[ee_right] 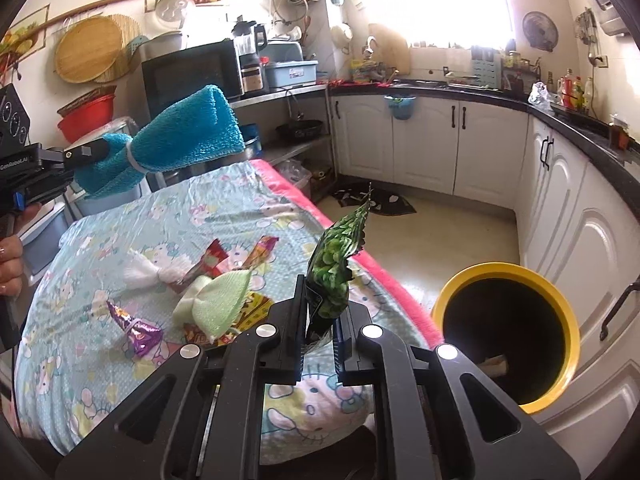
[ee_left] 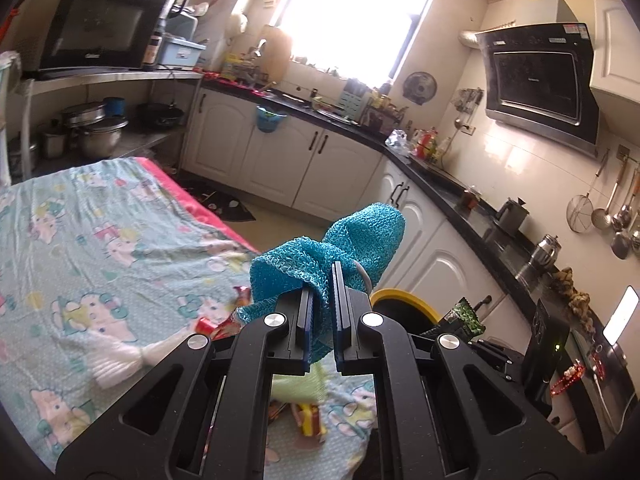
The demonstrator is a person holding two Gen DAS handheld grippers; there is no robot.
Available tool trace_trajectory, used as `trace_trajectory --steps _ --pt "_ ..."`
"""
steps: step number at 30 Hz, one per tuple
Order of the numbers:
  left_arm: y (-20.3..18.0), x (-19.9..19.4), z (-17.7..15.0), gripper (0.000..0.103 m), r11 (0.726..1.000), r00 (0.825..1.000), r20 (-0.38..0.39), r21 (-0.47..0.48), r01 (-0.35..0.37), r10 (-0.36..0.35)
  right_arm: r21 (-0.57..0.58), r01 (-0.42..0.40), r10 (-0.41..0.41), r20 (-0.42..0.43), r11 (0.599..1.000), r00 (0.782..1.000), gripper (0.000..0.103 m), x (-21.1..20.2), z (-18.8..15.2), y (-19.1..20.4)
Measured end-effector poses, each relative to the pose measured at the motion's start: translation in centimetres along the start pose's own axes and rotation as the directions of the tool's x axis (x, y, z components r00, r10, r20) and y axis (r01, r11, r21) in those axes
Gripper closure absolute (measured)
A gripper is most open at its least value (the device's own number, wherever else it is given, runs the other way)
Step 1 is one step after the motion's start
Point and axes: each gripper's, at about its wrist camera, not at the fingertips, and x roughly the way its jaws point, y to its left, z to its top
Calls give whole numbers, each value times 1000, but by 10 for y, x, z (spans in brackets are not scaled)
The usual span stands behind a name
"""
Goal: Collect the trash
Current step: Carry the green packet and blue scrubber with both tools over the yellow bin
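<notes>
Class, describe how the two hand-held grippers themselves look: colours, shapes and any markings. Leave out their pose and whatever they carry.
Each hand-held gripper, left and right, is matte black, with angular linkage arms pierced by triangular cut-outs, round silver pivot pins, and flat fingers edged in blue. From the right wrist view, the left hand-held gripper's body carries small white lettering. A bare hand grips its handle.

The left hand-held gripper (ee_left: 322,280) and right hand-held gripper (ee_right: 320,292) are both raised, jaws clamped on something.
</notes>
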Motion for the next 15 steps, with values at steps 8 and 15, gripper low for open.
trace_trajectory --steps 8,15 --pt "-25 23 11 99 998 999 -9 32 50 -49 32 48 -49 34 998 998 92 -17 5 -22" --pt "-47 43 16 99 994 995 -25 54 96 -94 64 90 -94 56 994 994 92 -29 8 -41"
